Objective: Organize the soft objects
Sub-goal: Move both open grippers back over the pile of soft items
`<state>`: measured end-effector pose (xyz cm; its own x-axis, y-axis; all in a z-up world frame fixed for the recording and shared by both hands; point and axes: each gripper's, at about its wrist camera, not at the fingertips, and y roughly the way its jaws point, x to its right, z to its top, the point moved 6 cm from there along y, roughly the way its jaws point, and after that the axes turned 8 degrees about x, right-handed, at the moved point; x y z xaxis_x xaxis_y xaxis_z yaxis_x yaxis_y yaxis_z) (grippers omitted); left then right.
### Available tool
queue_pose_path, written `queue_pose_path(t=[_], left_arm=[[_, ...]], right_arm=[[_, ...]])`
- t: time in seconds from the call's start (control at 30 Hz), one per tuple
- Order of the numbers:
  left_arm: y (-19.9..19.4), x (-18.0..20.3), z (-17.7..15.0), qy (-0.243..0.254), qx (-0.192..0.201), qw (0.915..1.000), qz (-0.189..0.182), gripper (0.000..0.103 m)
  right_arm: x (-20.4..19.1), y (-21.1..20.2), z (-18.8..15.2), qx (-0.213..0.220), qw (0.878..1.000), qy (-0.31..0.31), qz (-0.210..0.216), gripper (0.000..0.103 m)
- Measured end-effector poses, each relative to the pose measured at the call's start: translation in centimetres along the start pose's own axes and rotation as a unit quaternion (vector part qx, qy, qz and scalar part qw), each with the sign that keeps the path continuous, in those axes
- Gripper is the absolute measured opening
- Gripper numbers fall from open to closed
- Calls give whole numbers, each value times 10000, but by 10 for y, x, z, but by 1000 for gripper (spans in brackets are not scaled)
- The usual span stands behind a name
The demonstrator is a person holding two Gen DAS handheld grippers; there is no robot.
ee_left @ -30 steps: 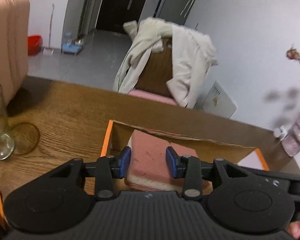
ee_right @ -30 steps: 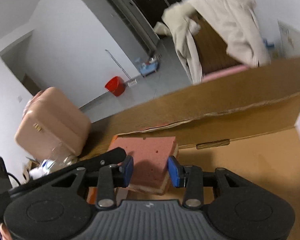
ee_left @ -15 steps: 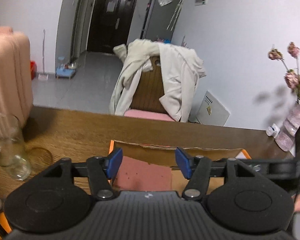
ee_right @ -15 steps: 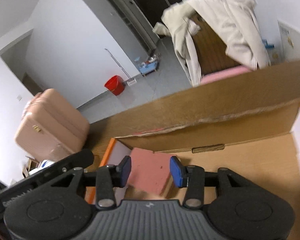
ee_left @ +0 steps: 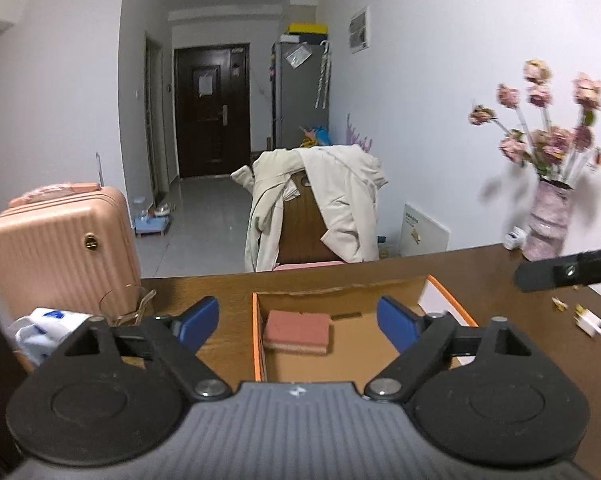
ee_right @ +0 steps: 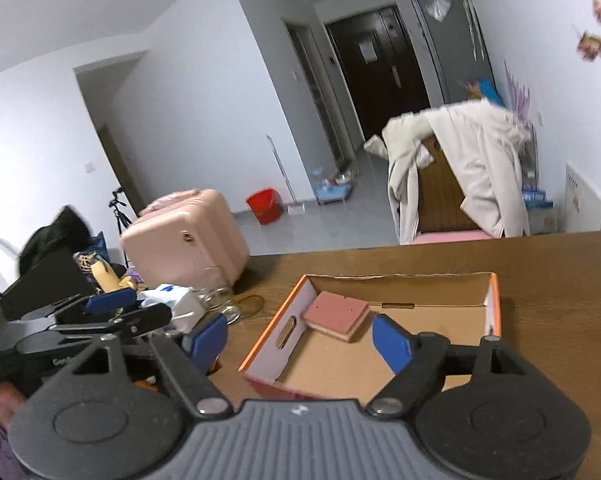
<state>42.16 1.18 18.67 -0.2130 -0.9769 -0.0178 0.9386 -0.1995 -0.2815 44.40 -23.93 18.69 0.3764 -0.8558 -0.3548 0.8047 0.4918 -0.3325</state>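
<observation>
A pink sponge (ee_left: 297, 332) lies flat in the far left corner of an open cardboard box with orange rims (ee_left: 259, 344). It also shows in the right wrist view (ee_right: 336, 315), inside the same box (ee_right: 494, 312). My left gripper (ee_left: 298, 326) is open and empty, held above and behind the box. My right gripper (ee_right: 300, 340) is open and empty, above the box's near left side. The left gripper shows at the left of the right wrist view (ee_right: 128, 308).
The box sits on a brown wooden table (ee_right: 560, 272). A glass (ee_right: 216, 296) and a white-and-blue packet (ee_left: 44, 328) stand left of the box. A vase of flowers (ee_left: 548, 220) and a white plug (ee_left: 588, 322) are at the right. A pink suitcase (ee_left: 60, 240) and a coat-draped chair (ee_left: 316, 216) stand beyond the table.
Both grippers have opened wide and pulled back and up from the sponge. The sponge now lies loose in the box corner.
</observation>
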Motion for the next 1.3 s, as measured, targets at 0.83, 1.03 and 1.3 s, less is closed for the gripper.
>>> queue_pose_path(t=[0.83, 1.03, 1.3], left_arm=[[-215, 97, -193, 190, 859, 9961, -17, 103], [-199, 111, -195, 290, 735, 9968, -123, 103], [-144, 125, -191, -2, 349, 9986, -397, 103]], right_arm=[[-46, -191, -258, 1169, 9759, -1608, -896, 97], [-32, -188, -266, 1105, 9803, -1380, -886, 97], [1, -170, -262, 912, 9842, -1093, -1049, 96]])
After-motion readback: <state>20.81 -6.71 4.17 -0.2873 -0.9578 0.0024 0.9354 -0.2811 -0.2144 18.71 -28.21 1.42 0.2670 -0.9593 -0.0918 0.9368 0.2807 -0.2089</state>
